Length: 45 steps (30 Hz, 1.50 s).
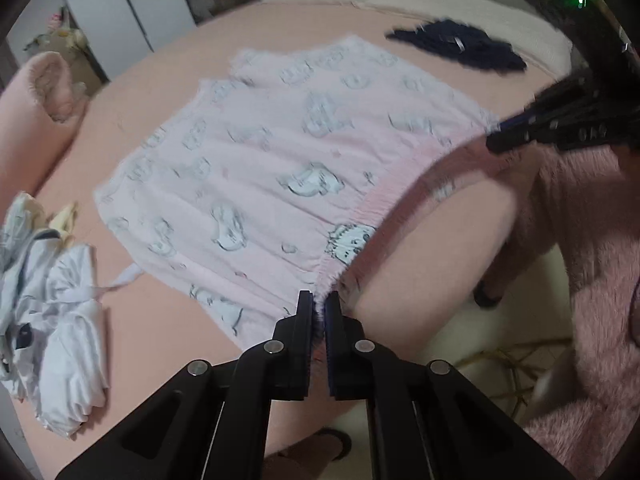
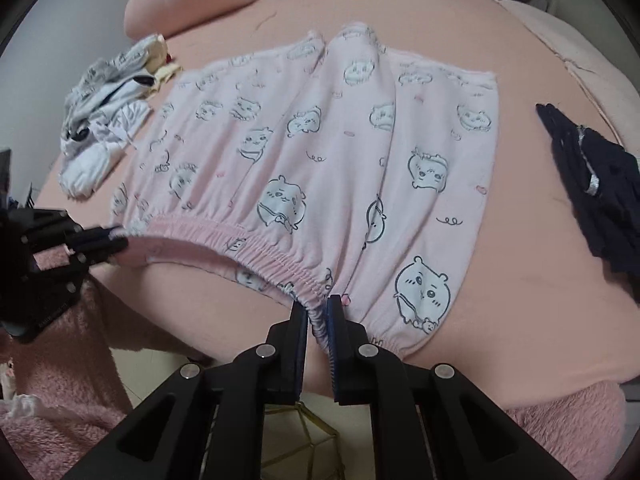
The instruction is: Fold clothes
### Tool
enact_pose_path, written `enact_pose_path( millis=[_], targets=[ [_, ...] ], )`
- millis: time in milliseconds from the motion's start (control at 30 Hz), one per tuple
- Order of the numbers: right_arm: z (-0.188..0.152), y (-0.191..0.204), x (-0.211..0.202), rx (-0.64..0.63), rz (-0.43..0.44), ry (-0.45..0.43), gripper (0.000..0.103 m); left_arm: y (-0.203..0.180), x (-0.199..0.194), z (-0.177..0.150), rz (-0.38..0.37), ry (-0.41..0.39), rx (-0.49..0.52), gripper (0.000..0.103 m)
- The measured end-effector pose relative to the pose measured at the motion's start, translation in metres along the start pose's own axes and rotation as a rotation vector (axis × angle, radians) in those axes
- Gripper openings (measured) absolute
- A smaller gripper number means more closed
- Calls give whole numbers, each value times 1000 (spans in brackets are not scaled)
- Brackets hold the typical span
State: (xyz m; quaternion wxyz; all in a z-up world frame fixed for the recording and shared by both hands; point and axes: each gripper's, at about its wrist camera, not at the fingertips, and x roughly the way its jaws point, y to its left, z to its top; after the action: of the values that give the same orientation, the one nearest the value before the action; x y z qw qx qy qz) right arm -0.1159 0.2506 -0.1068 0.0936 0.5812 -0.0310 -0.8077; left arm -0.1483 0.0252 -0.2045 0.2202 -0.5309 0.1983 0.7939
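**Two grippers pinching the waistband of pink pajama shorts**

Two ends of the elastic waistband [image 2: 224, 236] are pinched, one per gripper, w/ the pink pajama shorts [image 2: 320, 152] spread flat over the peach-sheeted bed [image 2: 540, 280]. Legs of the shorts point away from us; cartoon-animal print faces up. No bins or baskets in either view, so nothing to report re containers.

Left gripper [image 1: 319, 308]: fingers nearly closed, only a thin gap, w/ bunched waistband fabric clamped between the pads. We see it also from the right wrist view, at left edge [image 2: 116, 240], clenched on the waistband's far end.

Right gripper [image 2: 319, 312]: fingers close together, a gathered fold of the elastic squeezed between them. In the left wrist view it shows at right [image 1: 496, 136], blurred, touching the waistband corner there.

Waistband sags in a curve between the two grips, hanging just off the bed's near edge; rest of the shorts lies on the sheet.

Other stuff on the bed: a crumpled white/grey garment pile [image 2: 100, 128] near the shorts' left side, apart from them; a dark navy garment [image 2: 592, 184] to the right, well apart. A pink pillow [image 2: 188, 4] sits at the far end. We're wearing a fuzzy pink robe [image 1: 592, 240], visible low in both views.
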Motion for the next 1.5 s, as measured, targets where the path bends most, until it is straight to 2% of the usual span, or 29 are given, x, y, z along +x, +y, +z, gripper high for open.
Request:
enact_pose_path(
  millis=[100,133,167,200,233,267,333,367,433,467,500,533,567,667,700,767,800,867,933,967,1000,1033,1067,1133,1233,1300,1367,1500],
  targets=[
    [-7,5,27,-44,-6,125,12,2,6,-6,-19,14,-10,10],
    [-7,7,29,-54,-10,150,13,2,3,-5,-29,29,-14,17],
    [-5,9,23,-57,-9,151,14,4,-2,-5,-56,41,-25,37],
    [-3,11,16,-60,-8,152,15,7,-7,-5,-90,52,-39,52],
    [-2,12,11,-65,-9,150,18,10,-13,-5,-114,43,-59,74],
    [0,14,4,-74,-13,139,20,15,-20,-6,-128,17,-83,76],
    [3,13,-12,-75,-24,82,35,27,-34,-7,-153,-36,-138,76],
    [3,9,-21,-56,-2,51,37,33,-41,-8,-159,-69,-161,76],
    [6,-3,-36,9,74,-19,38,51,-48,-8,-108,-128,-222,76],
    [7,-9,-39,52,80,-57,38,60,-50,-8,-76,-156,-254,73],
    [9,-15,-40,95,68,-92,38,67,-47,-8,-49,-153,-278,65],
    [11,-20,-37,126,43,-107,38,72,-41,-8,-25,-135,-298,49],
    [12,-25,-29,137,0,-96,38,73,-32,-8,-6,-101,-302,44],
    [13,-35,15,102,-163,29,38,59,-5,-18,63,19,-187,43],
    [12,-39,22,112,-172,46,37,54,4,-21,87,58,-145,43],
    [9,-52,17,169,-153,22,35,53,-3,-26,128,94,-121,43],
    [7,-59,8,203,-180,13,35,56,-9,-27,137,96,-135,43],
    [4,-69,-8,239,-222,-34,36,65,-27,-25,108,23,-183,43],
    [3,-71,-14,249,-153,-65,38,67,-36,-18,82,-58,-212,43],
    [3,-68,-10,242,-92,-51,38,65,-31,-14,74,-56,-209,43],
    [3,-61,0,214,-60,-15,38,62,-19,-12,80,0,-191,43],
    [2,-55,10,175,-75,22,38,62,-6,-16,108,83,-168,44],
    [1,-50,19,138,-111,52,37,62,-1,-23,130,129,-151,46],
    [0,-53,16,161,-109,53,37,73,-17,-31,93,105,-209,46],
    [3,-66,-8,192,-178,17,37,97,-45,-38,66,18,-288,46],
    [22,-59,-21,153,-150,-21,38,117,-51,-33,78,-14,-333,46],
    [44,-43,-25,88,-119,-44,38,137,-47,-19,124,-24,-374,46],
    [118,15,-2,-56,-116,-65,38,185,-28,17,184,-65,-474,45]
  ],
)
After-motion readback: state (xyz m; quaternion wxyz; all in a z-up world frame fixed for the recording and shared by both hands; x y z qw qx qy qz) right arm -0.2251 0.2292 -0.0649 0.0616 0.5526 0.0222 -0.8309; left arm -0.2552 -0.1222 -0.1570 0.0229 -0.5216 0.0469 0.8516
